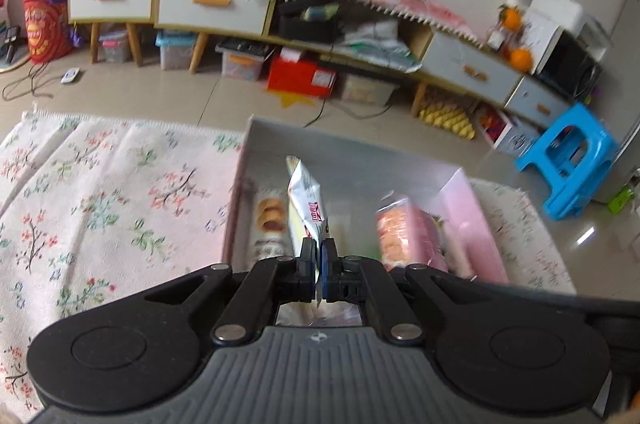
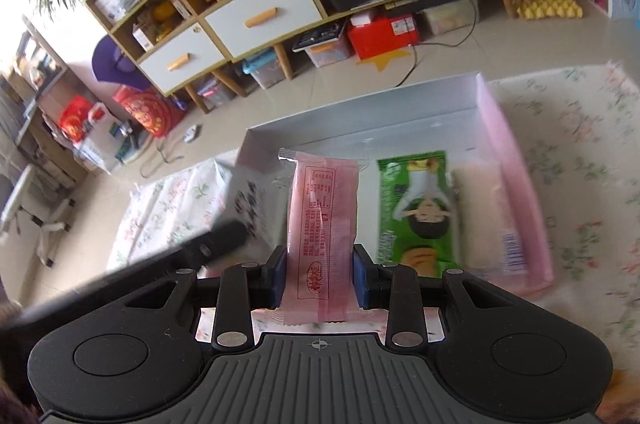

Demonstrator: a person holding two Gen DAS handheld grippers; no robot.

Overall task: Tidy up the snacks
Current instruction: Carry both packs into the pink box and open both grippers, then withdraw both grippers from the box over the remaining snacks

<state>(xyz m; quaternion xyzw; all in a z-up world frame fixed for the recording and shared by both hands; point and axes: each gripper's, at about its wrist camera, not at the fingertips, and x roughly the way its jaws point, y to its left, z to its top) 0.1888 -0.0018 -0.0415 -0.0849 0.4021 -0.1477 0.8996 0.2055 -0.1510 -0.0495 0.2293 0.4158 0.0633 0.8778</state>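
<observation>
Left claw tilted down, pinching white packet; right claw angled down – pink packet between its pads

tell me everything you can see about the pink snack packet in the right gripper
The pink snack packet is a long, flat wrapper of translucent pink plastic film with red print on it, a crimped seal at its far end and a seam down its length. It lies lengthwise between the fingers of the right gripper, whose blue pads sit at both its edges. It points away from the camera over the open box, to the left of a green packet lying inside.
</observation>
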